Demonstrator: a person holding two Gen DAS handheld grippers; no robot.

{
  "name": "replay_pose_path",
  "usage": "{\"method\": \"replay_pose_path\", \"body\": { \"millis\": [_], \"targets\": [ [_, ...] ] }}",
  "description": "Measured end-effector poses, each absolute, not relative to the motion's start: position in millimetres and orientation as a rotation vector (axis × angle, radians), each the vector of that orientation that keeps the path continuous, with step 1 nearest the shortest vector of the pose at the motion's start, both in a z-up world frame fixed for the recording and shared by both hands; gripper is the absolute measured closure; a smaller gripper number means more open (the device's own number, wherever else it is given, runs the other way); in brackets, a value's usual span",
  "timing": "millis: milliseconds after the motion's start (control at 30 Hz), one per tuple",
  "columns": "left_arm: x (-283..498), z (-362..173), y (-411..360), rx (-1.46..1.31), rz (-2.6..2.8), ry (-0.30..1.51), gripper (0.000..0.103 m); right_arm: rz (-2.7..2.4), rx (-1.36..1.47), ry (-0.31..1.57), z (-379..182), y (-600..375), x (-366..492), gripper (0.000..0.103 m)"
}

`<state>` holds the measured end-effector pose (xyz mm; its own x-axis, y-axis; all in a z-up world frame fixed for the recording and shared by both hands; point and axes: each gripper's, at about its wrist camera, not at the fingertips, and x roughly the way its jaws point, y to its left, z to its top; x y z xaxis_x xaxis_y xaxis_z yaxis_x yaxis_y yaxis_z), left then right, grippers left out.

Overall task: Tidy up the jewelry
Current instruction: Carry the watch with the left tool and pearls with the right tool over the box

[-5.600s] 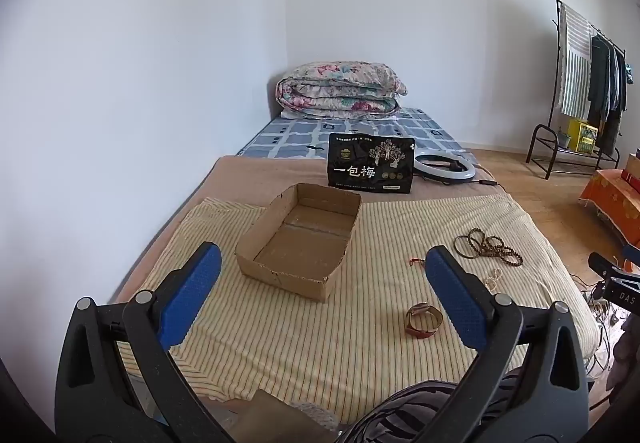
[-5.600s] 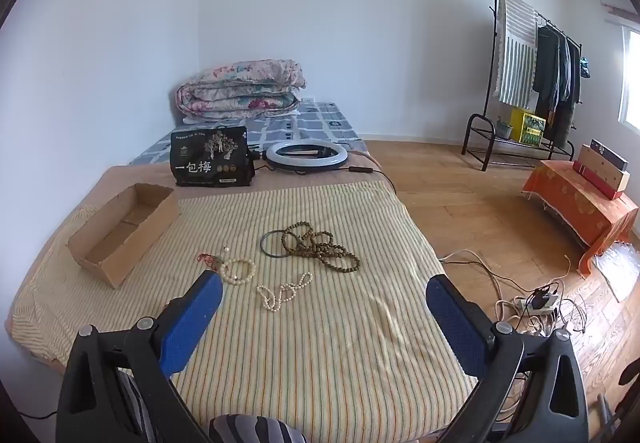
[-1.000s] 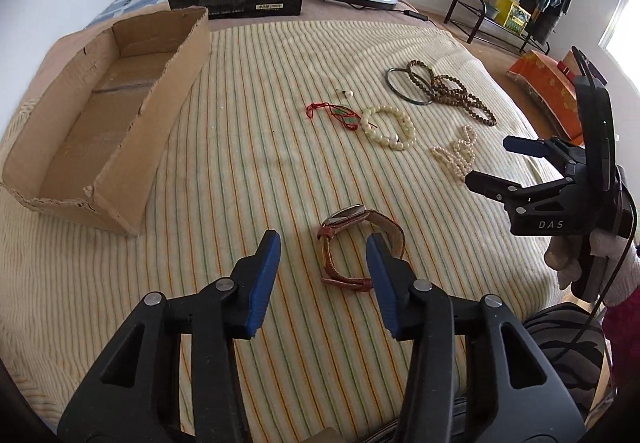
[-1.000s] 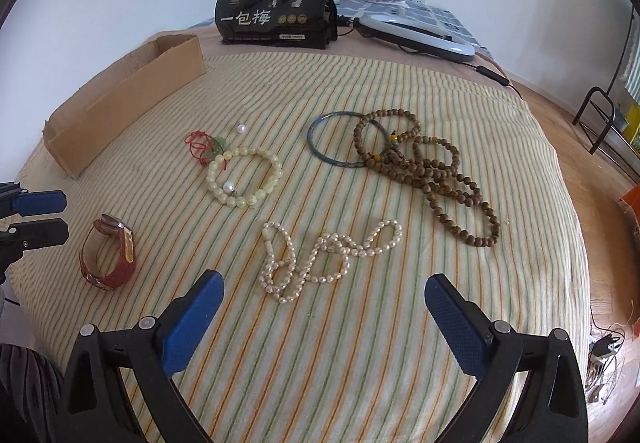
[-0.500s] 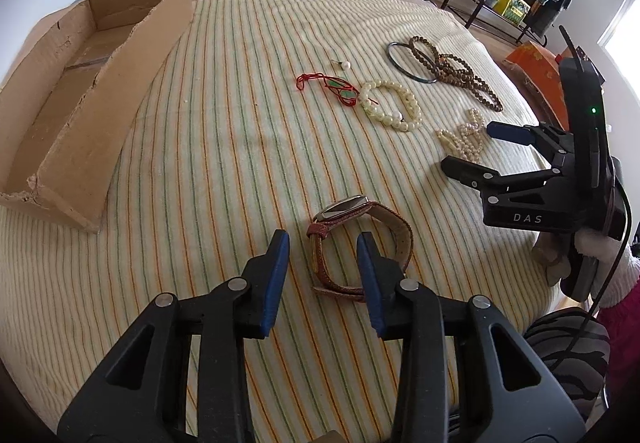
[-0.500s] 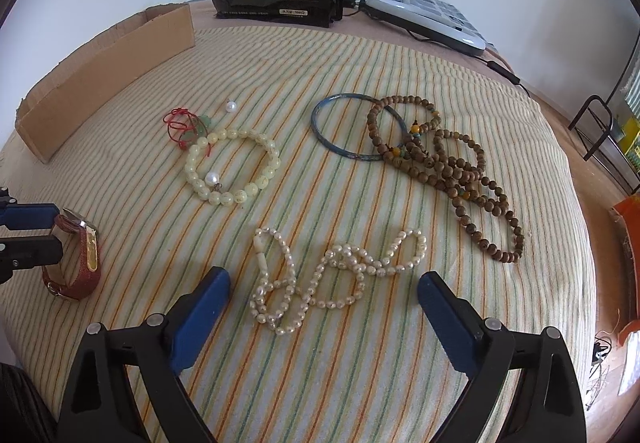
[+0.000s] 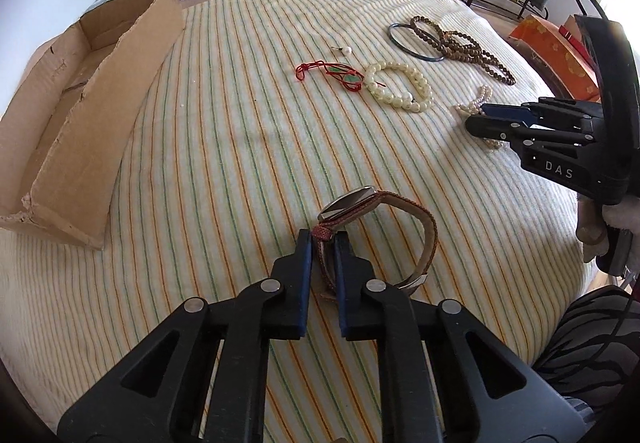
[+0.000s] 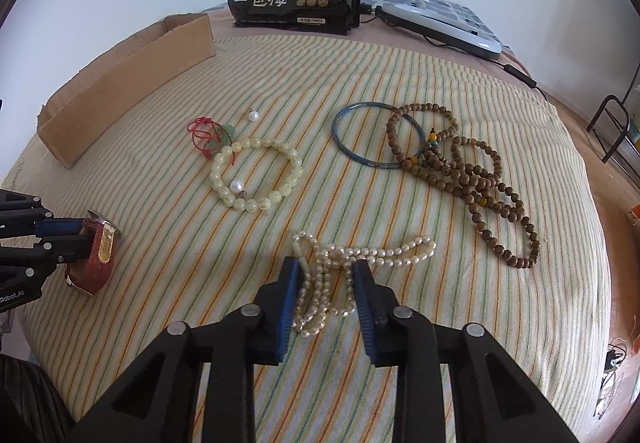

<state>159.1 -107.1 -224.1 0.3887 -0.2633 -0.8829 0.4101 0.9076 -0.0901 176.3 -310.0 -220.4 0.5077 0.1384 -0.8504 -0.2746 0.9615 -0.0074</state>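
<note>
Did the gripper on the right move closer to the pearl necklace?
Yes. The right hand-held gripper has come forward and down toward the striped sheet; its fingers now sit on either side of the pearl necklace, much narrower than before.

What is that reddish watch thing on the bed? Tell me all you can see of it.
The watch has a reddish-brown, woven-looking strap closed into a loop and a slim metal case with a gold-toned edge. It stands on its side on the striped bedcover, case uppermost. The left gripper is shut on the strap just below the case. It sits apart from the other jewelry, and right of the cardboard box.
</note>
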Motion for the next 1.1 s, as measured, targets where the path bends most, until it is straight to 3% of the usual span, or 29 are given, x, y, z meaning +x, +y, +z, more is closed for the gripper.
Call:
{"method": "replay_pose_path", "body": {
  "millis": [133, 1100],
  "targets": [
    [157.6, -222.4, -107.0, 0.151, -0.429, 1.081, 0.095, 0.258, -0.122, 1.014, -218.3, -313.6, 174.5, 0.097],
    [142.2, -148.4, -67.7, 0.057, -0.388, 0.908, 0.096, 0.268, -0.015, 0.767, -109.3, -313.6, 143.3, 0.098]
  ]
}}
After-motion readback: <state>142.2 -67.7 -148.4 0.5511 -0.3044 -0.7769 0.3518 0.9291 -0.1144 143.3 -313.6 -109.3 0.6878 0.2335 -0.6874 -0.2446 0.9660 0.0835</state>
